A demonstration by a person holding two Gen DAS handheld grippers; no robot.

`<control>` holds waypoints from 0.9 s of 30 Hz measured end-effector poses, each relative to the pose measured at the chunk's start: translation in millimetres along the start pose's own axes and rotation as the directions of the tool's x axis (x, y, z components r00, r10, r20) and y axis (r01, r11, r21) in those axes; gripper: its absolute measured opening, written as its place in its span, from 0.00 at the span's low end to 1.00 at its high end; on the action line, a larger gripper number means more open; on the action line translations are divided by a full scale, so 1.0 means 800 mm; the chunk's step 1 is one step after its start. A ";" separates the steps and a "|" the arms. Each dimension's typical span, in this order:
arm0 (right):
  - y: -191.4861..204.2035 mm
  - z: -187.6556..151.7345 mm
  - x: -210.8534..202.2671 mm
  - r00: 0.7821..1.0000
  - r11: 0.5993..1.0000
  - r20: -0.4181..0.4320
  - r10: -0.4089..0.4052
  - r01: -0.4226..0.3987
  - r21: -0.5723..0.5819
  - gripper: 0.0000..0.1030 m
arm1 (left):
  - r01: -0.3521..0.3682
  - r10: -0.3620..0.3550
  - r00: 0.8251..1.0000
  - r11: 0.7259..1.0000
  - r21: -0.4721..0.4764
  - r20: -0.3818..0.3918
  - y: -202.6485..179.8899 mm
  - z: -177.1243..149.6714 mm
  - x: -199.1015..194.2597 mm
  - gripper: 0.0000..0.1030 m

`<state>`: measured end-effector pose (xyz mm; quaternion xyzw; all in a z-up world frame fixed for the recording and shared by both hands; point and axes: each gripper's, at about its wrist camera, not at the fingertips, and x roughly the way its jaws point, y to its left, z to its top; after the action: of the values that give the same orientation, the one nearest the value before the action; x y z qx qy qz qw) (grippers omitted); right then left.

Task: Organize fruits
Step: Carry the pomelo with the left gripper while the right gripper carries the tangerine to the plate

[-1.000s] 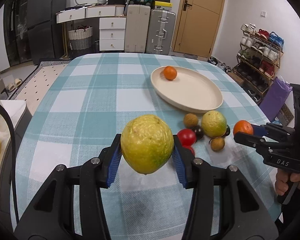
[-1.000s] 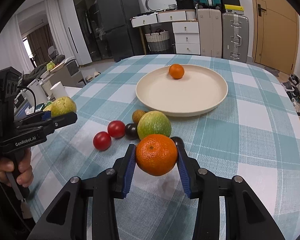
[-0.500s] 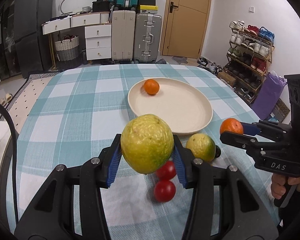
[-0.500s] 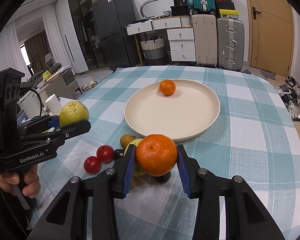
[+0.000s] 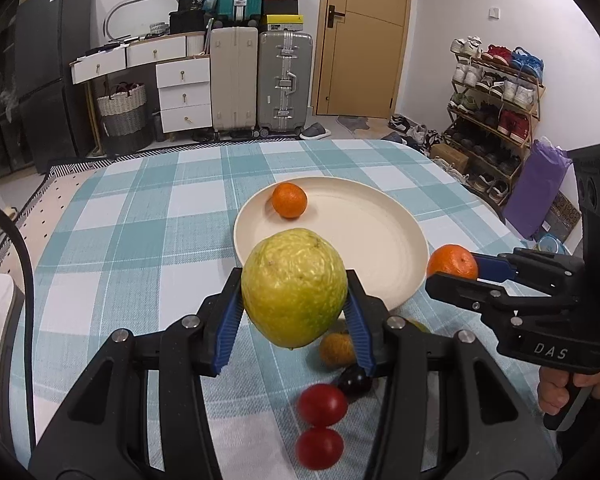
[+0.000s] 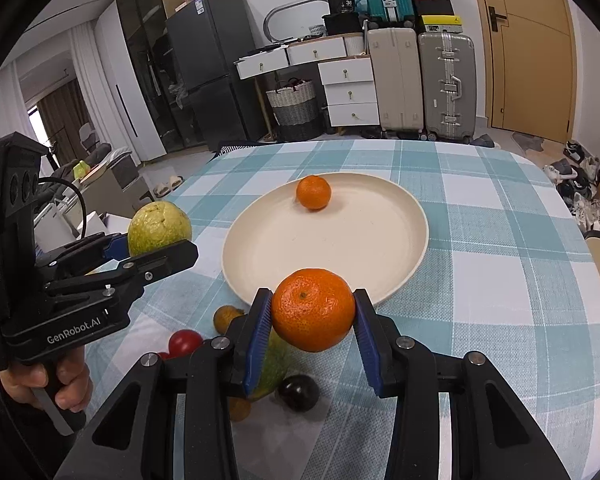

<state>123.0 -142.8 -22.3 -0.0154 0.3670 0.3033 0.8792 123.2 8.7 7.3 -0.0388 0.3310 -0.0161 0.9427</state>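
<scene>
Both grippers have closed in on the plate [image 5: 404, 280] over the last second, left gripper [image 5: 294, 312] jaws pinching the guava [image 5: 294, 288], right gripper [image 6: 312, 328] jaws pinching the orange [image 6: 313, 310] at the plate's 6 o'clock rim, drop-off looks next; remaining fruit waits on the bench [image 5: 140, 240].

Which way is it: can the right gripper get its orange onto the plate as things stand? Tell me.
Probably yes. The right gripper holds its orange in the air just short of the plate rim. Only one small orange sits at the far side, and the left gripper is off to the side.
</scene>
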 end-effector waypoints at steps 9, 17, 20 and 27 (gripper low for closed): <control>-0.010 0.018 0.024 1.000 1.000 0.003 -0.002 0.002 0.020 0.40 | -0.011 0.011 1.000 1.000 -0.004 0.003 0.003 0.018 0.033 0.44; -0.022 0.026 0.046 1.000 1.000 -0.013 -0.013 0.013 0.028 0.40 | -0.007 0.007 1.000 1.000 -0.022 -0.017 0.004 0.025 0.063 0.44; -0.024 0.028 0.051 1.000 0.999 -0.020 -0.019 0.020 0.027 0.40 | -0.008 0.007 1.000 1.000 -0.022 -0.027 0.004 0.025 0.073 0.44; -0.029 0.028 0.063 0.999 0.999 -0.041 -0.035 0.036 0.020 0.40 | -0.006 0.004 0.998 0.999 -0.034 -0.057 0.008 0.023 0.091 0.44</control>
<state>177.8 -129.7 -43.3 -0.0188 0.3877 0.2834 0.8769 191.7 12.1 -24.5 -0.0536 0.3578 -0.0093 0.9322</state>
